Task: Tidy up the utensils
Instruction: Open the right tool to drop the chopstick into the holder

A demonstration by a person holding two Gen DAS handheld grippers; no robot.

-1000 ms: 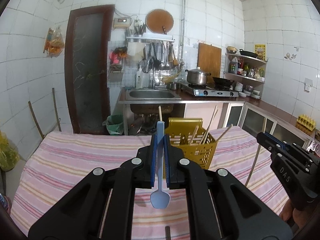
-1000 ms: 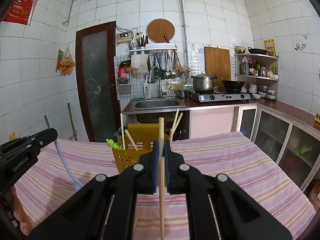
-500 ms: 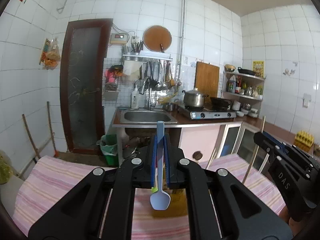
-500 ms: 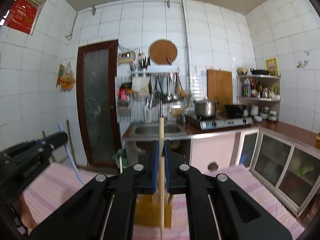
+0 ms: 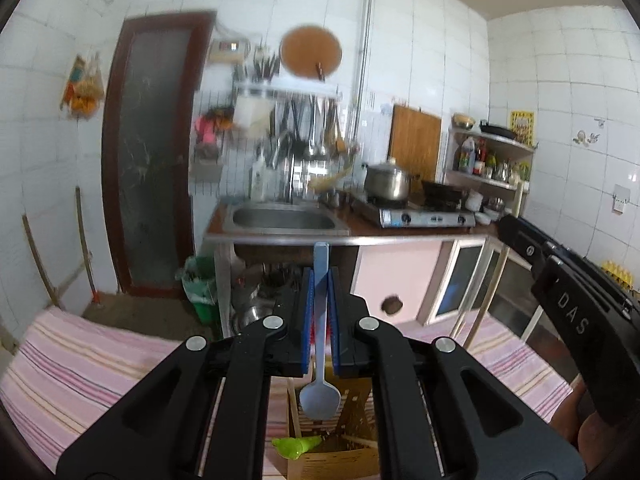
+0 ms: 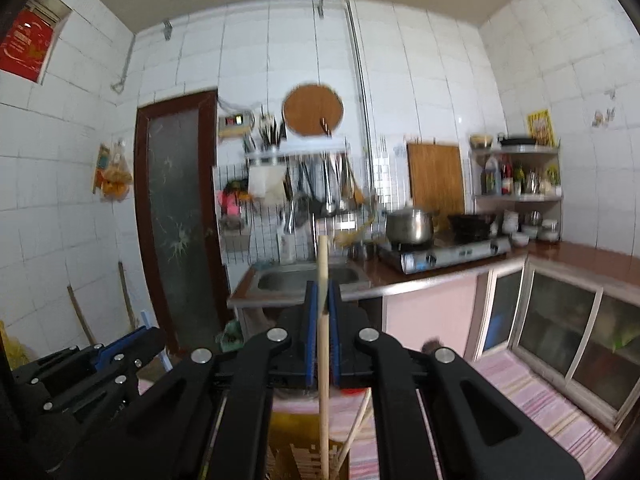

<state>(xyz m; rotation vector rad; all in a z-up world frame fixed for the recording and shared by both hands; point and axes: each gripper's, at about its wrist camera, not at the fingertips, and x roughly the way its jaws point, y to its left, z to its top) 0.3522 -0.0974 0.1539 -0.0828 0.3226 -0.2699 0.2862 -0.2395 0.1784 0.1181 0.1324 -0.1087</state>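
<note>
My left gripper [image 5: 320,280] is shut on a light blue plastic spoon [image 5: 320,394], bowl end hanging down over the yellow utensil basket [image 5: 340,456] just below. A green utensil [image 5: 296,445] and wooden sticks lie in the basket. My right gripper [image 6: 321,296] is shut on a wooden chopstick [image 6: 323,360], held upright with its lower end over the yellow basket [image 6: 296,440]. The right gripper shows at the right of the left wrist view [image 5: 568,300] with its chopstick [image 5: 490,292]. The left gripper shows at the lower left of the right wrist view [image 6: 92,364].
The basket stands on a pink striped tablecloth [image 5: 80,364]. Behind the table are a steel sink [image 5: 284,220], a gas stove with a pot [image 5: 388,184], glass-door cabinets [image 6: 560,320], a brown door [image 5: 148,152] and a green bin [image 5: 202,292].
Both grippers have moved forward and over the basket with their loads still held; the basket has dropped from mid-frame to the bottom edge of both views.
</note>
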